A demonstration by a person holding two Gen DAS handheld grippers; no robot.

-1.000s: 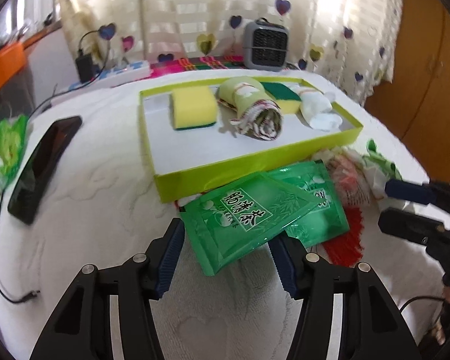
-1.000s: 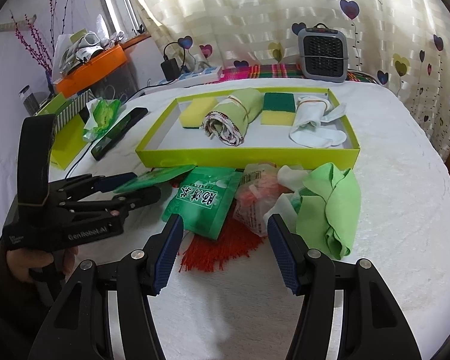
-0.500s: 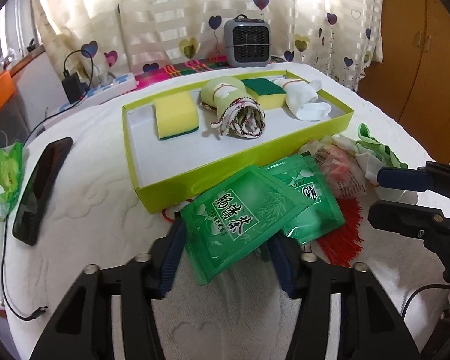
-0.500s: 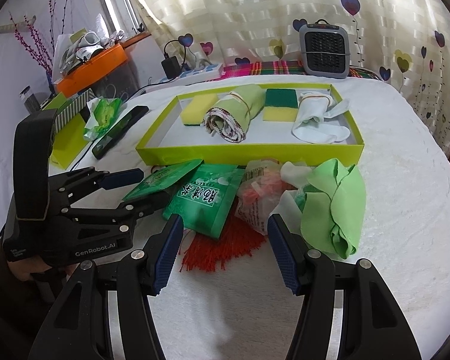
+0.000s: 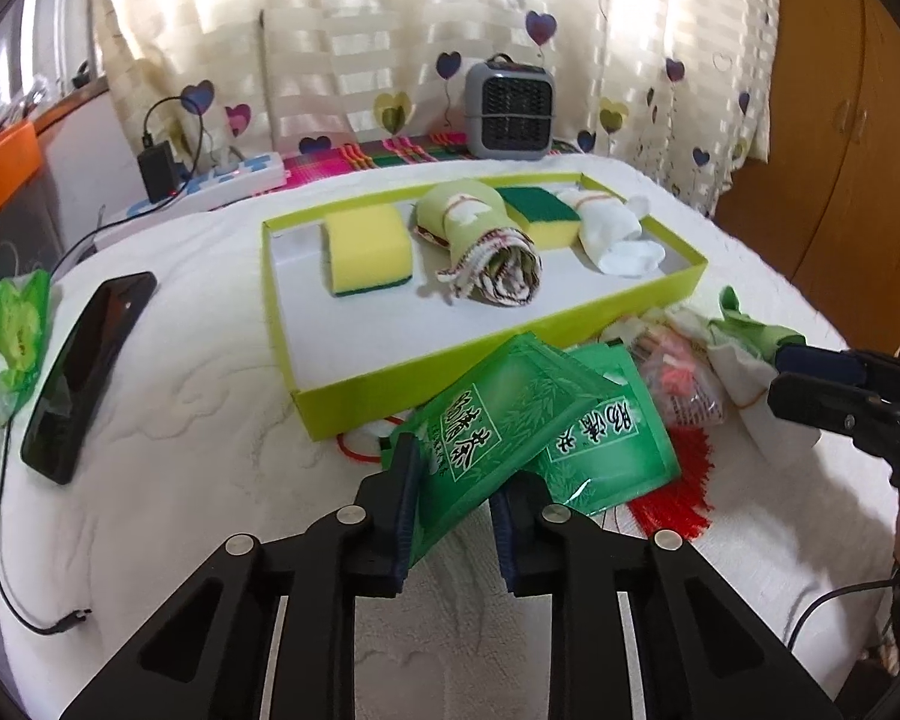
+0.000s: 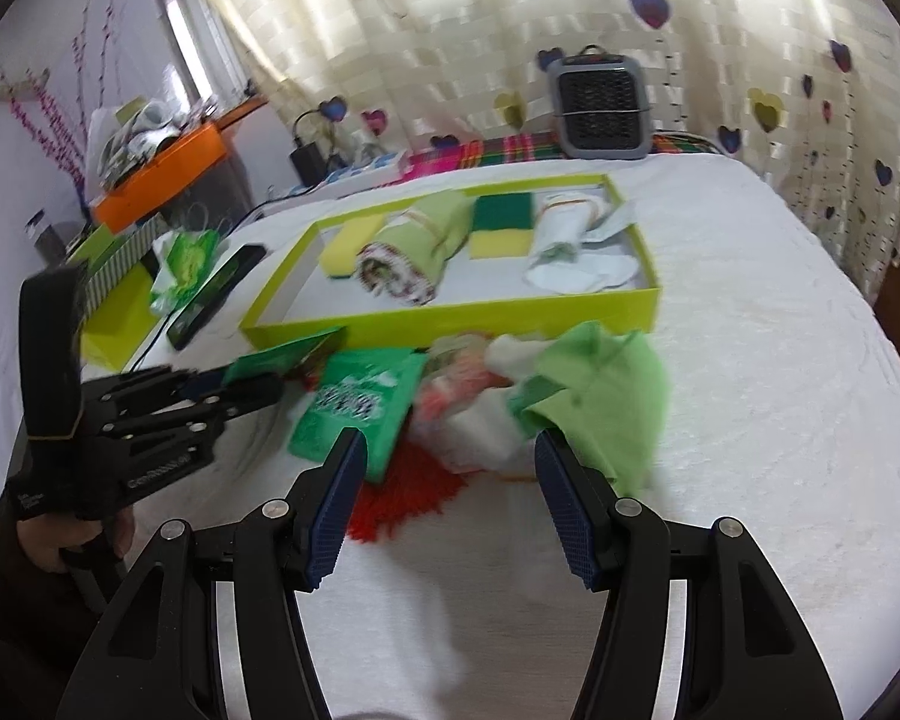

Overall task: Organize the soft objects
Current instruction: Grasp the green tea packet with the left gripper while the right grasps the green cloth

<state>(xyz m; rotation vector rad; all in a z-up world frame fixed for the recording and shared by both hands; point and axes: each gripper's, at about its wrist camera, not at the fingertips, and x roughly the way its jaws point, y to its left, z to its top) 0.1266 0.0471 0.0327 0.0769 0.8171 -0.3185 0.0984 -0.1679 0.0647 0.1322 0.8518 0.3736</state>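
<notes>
My left gripper has its jaws closing, and the pads press the near end of a green printed packet, which tilts up against the lime tray's front wall. A second green packet lies flat beneath it. In the right wrist view the left gripper holds that packet at the tray. My right gripper is open above the pile, over a plastic bag and beside a green cloth. The tray holds a yellow sponge, a rolled cloth, a green-topped sponge and white socks.
A black phone and a crumpled green bag lie left of the tray. A red fringe sticks out under the packets. A grey heater and a power strip stand behind. A wooden wardrobe is at the right.
The left jaws narrowed from wide apart onto the top green packet, and its near end now bends up between the pads. The right gripper shifted slightly; its view is blurred.
</notes>
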